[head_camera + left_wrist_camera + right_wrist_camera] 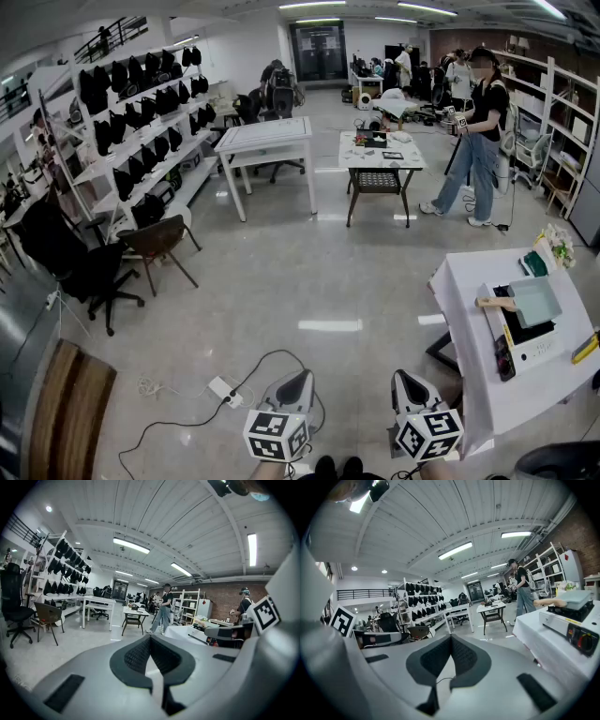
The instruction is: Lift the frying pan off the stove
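A square teal frying pan with a wooden handle sits on a white portable stove, on a white-clothed table at the right. In the right gripper view the frying pan and the stove show at the far right. My left gripper and right gripper hang low at the bottom of the head view, over the floor and left of the table. Both are shut with nothing held, as the left gripper and right gripper show in their own views.
A power strip with a black cable lies on the floor ahead of the left gripper. A brown chair, a black office chair and shelves of black bags stand left. Two tables and a person are farther back.
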